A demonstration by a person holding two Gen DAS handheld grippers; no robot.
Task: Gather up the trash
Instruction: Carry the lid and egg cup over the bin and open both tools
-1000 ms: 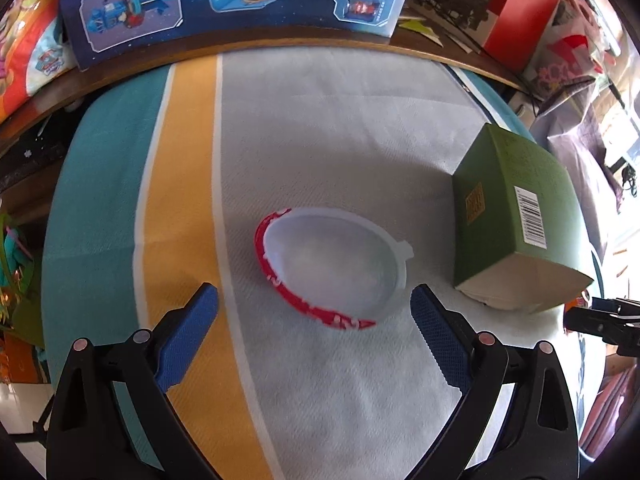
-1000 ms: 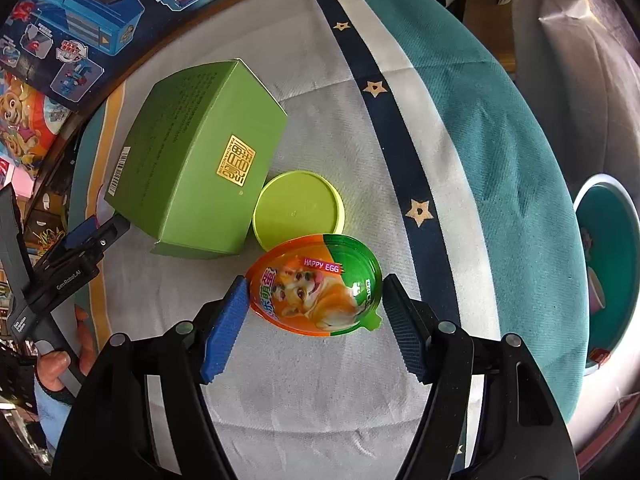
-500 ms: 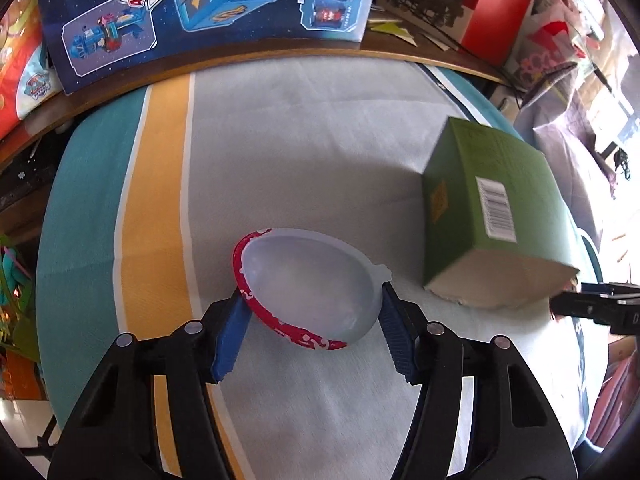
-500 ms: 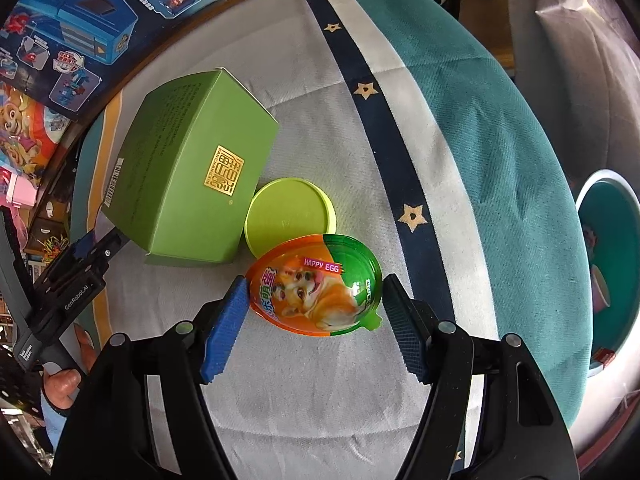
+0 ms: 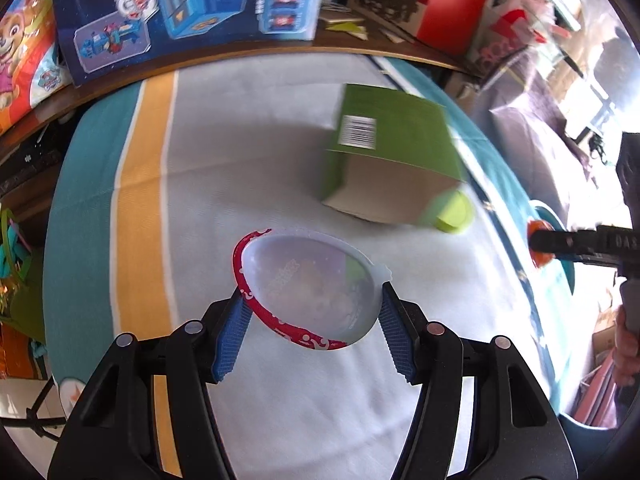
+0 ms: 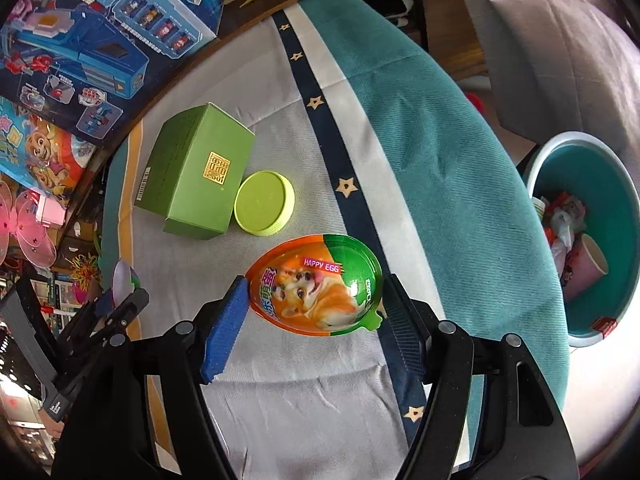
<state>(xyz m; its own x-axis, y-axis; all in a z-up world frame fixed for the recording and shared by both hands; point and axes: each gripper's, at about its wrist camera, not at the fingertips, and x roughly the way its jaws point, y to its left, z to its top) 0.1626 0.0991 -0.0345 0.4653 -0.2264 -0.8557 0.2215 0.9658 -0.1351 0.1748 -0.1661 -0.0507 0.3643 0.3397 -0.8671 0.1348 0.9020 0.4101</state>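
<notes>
Left wrist view: left gripper [image 5: 310, 322] pinches a clear red-rimmed egg shell [image 5: 308, 290] above open striped cloth [image 5: 248, 152]. Right wrist view: right gripper [image 6: 312, 314] clamps an orange-green egg capsule [image 6: 316, 290] near the cloth's teal edge, beside the bin [image 6: 624, 240].

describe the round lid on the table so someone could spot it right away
Start at the striped tablecloth and find the green box lying near its far edge. The lid sits flat on the cloth right beside that box. It is the only small round thing there, plain lime green with no picture, unlike the printed egg pack.
</notes>
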